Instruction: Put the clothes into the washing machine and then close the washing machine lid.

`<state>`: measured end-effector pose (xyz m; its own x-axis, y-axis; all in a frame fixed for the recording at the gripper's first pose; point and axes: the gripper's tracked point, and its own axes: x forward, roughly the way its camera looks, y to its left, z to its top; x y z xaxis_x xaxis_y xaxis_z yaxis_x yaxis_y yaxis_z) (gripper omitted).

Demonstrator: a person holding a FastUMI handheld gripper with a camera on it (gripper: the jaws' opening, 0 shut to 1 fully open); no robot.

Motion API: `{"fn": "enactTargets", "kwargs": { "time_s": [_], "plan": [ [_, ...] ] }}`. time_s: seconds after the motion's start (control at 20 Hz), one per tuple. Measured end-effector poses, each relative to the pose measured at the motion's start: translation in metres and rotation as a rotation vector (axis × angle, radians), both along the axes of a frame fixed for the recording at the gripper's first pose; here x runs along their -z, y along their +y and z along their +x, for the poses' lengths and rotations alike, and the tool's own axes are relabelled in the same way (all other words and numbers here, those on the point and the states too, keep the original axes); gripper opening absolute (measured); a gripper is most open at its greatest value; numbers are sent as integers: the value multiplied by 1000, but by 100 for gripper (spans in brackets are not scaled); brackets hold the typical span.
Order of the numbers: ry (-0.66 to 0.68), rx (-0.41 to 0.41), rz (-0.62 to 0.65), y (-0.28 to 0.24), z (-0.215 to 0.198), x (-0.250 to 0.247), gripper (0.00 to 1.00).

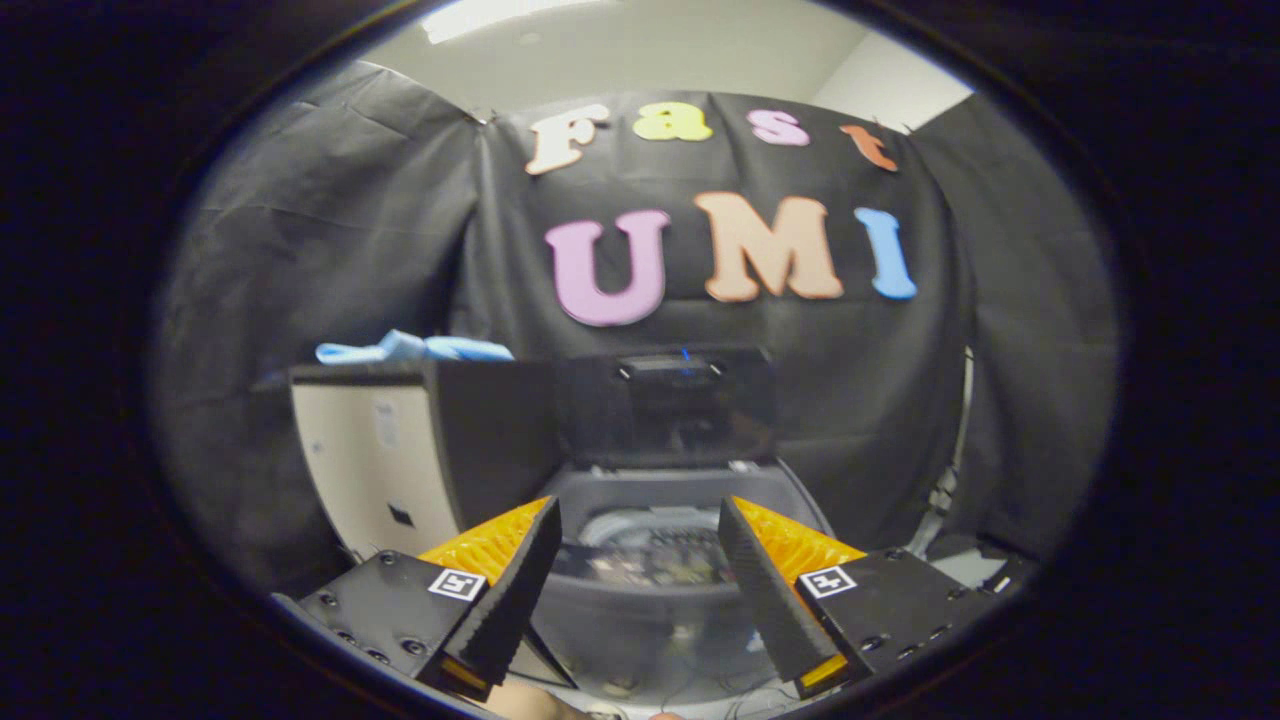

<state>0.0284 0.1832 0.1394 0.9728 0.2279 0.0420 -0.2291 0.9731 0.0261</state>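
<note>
One gripper (640, 520) sits at the bottom of the frame, its two orange-and-black fingers (510, 590) spread wide apart with nothing between them. Each finger base carries one small square marker, so two markers in all.

Through the gap between the fingers, low in the centre of the frame, stands one washing machine (655, 590), grey, seen from the front and a little above. Its lid (670, 400) is up, a dark panel standing upright at the back of the opening, right in the middle of the frame. The drum (650, 550) lies open just beyond the fingertips; something dark and mottled shows inside, but I cannot tell what it is.

Left of the machine, in the lower left part of the frame, stands one box-like cabinet (370, 460) with a pale side panel and a dark top. On that top, left of centre, lies one light blue piece of clothing (410, 349), bunched up, well apart from the fingers and beyond them.
</note>
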Motion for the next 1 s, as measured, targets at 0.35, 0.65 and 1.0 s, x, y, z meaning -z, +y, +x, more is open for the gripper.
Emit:
{"fn": "enactTargets", "kwargs": {
  "time_s": [0.35,0.65,1.0],
  "plan": [
    [-151,-333,-11,179,43,-123,98],
    [-40,-367,-100,263,105,-135,98],
    [305,-412,-227,309,152,-68,98]
  ]
}}
